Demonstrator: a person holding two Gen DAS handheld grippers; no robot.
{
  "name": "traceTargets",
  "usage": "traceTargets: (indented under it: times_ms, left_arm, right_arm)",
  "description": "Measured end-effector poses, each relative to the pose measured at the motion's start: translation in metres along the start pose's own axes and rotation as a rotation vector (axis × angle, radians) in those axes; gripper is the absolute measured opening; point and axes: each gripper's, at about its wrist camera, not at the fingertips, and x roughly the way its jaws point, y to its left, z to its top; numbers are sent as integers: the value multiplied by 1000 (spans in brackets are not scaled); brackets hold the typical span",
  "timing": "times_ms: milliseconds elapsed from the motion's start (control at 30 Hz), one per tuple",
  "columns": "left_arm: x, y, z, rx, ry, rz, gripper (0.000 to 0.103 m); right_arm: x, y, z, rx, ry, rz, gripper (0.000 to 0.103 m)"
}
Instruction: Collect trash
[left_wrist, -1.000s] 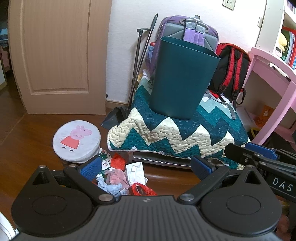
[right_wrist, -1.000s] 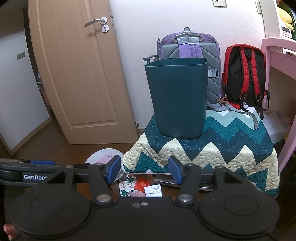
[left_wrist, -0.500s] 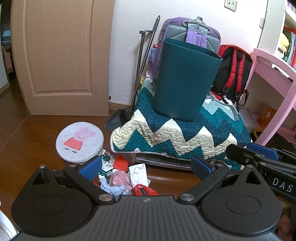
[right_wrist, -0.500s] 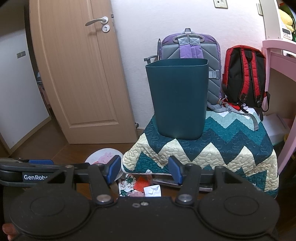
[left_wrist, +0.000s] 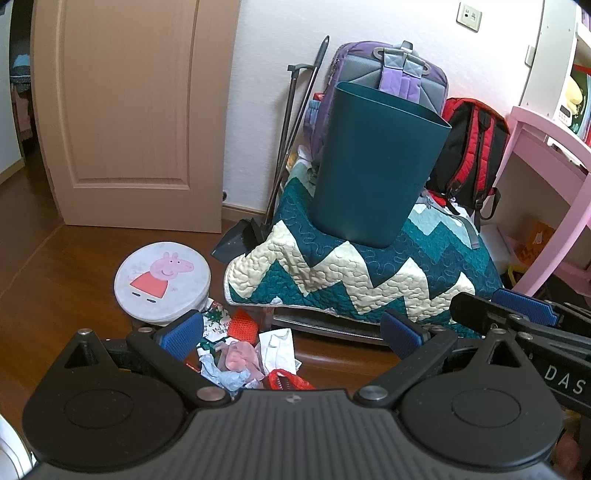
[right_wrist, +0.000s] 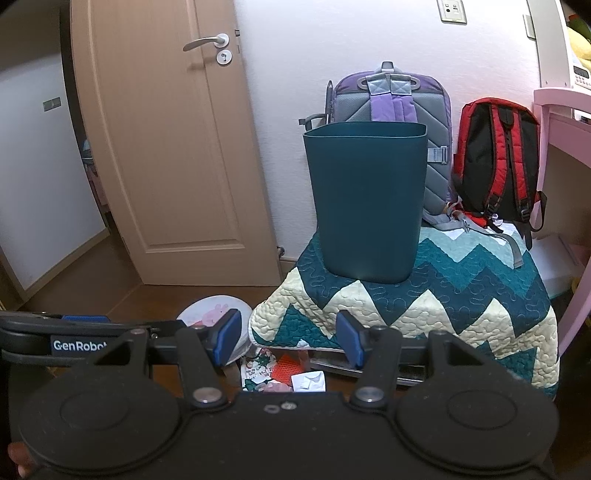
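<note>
Trash pile (left_wrist: 247, 354) sits on the wood floor (left_wrist: 55, 295), just in front of the quilt-covered stand (left_wrist: 369, 273) & right beside the round Peppa Pig cushion (left_wrist: 162, 280). Mix of crumpled paper, a white folded scrap (left_wrist: 277, 343), red mesh bits (left_wrist: 242, 323), a printed wrapper. Teal bin (left_wrist: 373, 162) stands upright on the quilt, mouth up, well above the pile.

Step, as I read it: approach, nothing picked yet. My left gripper (left_wrist: 291, 332) hangs over the pile w/ jaws wide & empty; my right gripper (right_wrist: 288, 336) is higher up, jaws also apart but narrower, empty, aimed toward the stand's edge w/ the pile low in its view.

Next prob calls for dropping the left one down onto one piece, closing, then lifting up to the bin mouth. Bin is tall, so a high lift is needed.

Pile itself has no clear long axis: loose heap, spread roughly front-to-back from the cushion toward me. White scrap lies flat, long side pointing away from me. Soft stuff, may come up in clumps.
</note>
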Motion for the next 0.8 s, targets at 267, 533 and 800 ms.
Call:
traceTargets:
  times_ms: [267,533,800]
  left_arm:
    - [-4,-1,-1,3,-12,-3,103]
    - [-8,1,-1,-1,-15,-10,103]
    - [1,3,1,-10,14,-14,103]
  right_arm:
    - [-4,3,0,-4,-11,-7,56]
    - [-9,8,-2,-13,-13,-15,56]
    - [-1,5,1,-17,20,-13,56]
